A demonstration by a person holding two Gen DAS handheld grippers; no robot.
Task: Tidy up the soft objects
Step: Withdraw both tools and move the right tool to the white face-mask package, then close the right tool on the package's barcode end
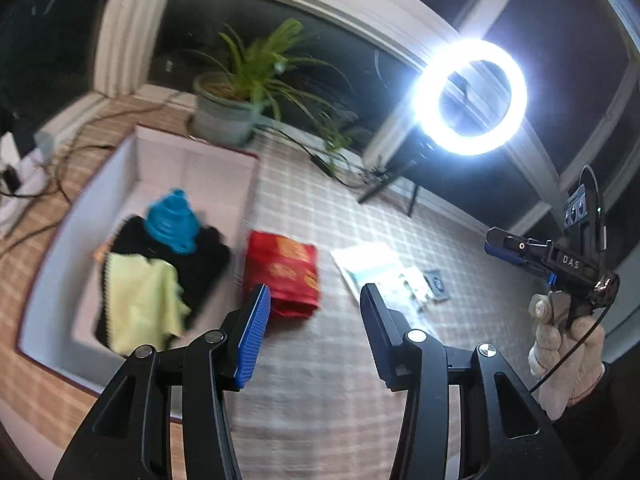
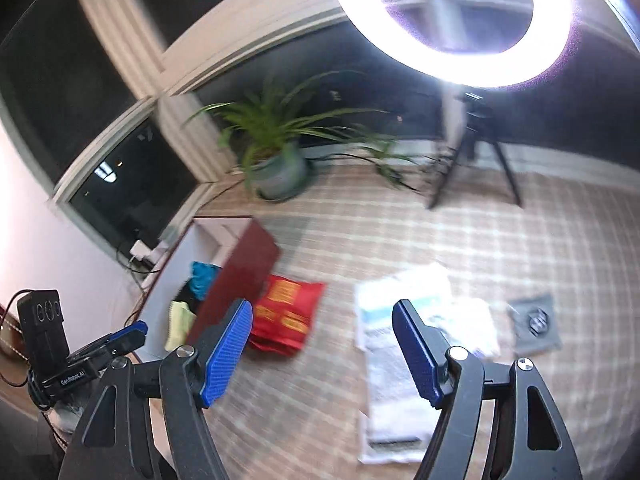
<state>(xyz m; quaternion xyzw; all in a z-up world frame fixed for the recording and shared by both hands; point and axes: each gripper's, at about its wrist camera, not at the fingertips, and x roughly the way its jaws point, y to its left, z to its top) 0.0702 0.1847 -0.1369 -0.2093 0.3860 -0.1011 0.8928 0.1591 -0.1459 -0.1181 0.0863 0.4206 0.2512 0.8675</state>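
Observation:
An open white-lined box (image 1: 192,168) (image 2: 240,268) holds a black cloth (image 1: 200,264), a yellow cloth (image 1: 140,300) (image 2: 178,326) and a blue soft item (image 1: 172,220) (image 2: 202,276). A red soft bag (image 1: 284,272) (image 2: 284,312) lies on the checked cloth beside the box. A white plastic-wrapped packet (image 1: 380,272) (image 2: 404,320) lies to its right. My left gripper (image 1: 314,320) is open and empty, above the cloth in front of the red bag. My right gripper (image 2: 322,344) is open and empty, between the red bag and the white packet.
A potted plant (image 1: 228,112) (image 2: 280,172) stands behind the box. A ring light (image 1: 472,96) (image 2: 452,20) on a tripod (image 2: 476,168) stands at the back right. A small grey packet (image 1: 438,284) (image 2: 534,324) lies right of the white one. Cables (image 1: 60,168) run at the left.

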